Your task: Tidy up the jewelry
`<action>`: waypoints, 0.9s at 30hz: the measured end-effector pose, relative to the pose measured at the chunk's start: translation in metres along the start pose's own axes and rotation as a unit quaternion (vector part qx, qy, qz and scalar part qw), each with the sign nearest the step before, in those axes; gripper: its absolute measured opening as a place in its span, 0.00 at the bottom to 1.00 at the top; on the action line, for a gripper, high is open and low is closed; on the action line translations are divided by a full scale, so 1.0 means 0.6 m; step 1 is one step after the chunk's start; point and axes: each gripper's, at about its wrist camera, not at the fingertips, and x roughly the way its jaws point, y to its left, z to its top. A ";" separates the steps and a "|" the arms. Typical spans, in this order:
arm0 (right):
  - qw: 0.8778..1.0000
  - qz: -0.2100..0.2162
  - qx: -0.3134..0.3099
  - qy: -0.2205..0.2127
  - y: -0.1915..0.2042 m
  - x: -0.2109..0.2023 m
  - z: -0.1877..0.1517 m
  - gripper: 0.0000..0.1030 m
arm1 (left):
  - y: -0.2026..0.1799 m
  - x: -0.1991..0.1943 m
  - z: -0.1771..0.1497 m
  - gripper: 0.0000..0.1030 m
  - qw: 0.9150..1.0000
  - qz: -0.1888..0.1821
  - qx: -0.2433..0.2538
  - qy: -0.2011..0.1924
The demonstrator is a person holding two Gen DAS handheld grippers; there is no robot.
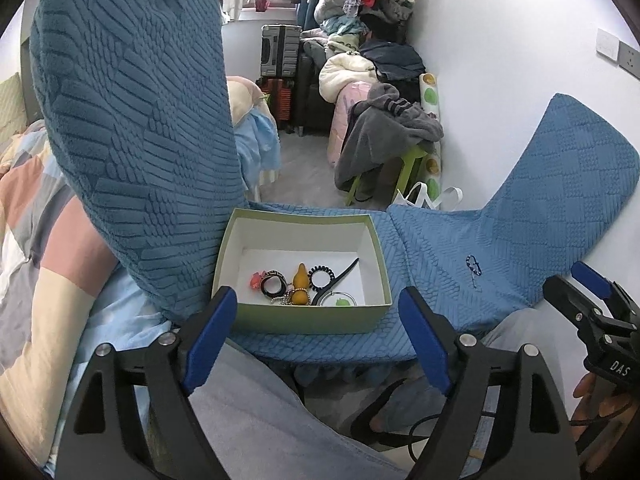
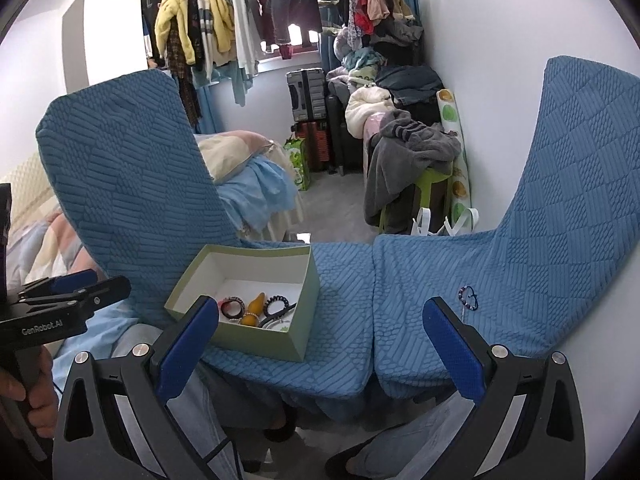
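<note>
A pale green open box stands on the left blue chair seat. Inside lie a yellow gourd pendant, a black bangle, a black coil hair tie, a black hair stick, a pink ornament and a clear bangle. A beaded bracelet lies on the right blue seat. My left gripper hangs open just short of the box's near wall, holding nothing. My right gripper is open and empty, the bracelet just past its right finger.
Two chairs in blue textured covers stand side by side against a white wall. Behind them are a bed with a patchwork quilt, suitcases, piled clothes on a green stool and a hanging rail. A person's knees show below.
</note>
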 end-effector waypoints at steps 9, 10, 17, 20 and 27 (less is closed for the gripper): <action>1.000 -0.001 0.009 0.004 -0.003 0.003 -0.002 1.00 | 0.001 0.001 0.000 0.81 1.000 -0.003 0.007 0.007; 1.000 -0.001 0.009 0.005 -0.003 0.003 -0.002 1.00 | 0.001 0.001 0.001 0.81 1.000 -0.002 0.007 0.008; 1.000 -0.003 0.008 0.000 -0.003 0.000 -0.001 1.00 | -0.007 0.002 0.002 0.82 1.000 0.001 0.014 0.008; 1.000 -0.003 0.009 0.000 -0.004 0.001 -0.001 1.00 | -0.009 0.003 0.001 0.83 1.000 0.001 0.013 0.009; 1.000 -0.006 0.006 0.002 -0.002 0.002 0.000 1.00 | -0.006 0.006 0.002 0.83 1.000 0.005 0.012 0.021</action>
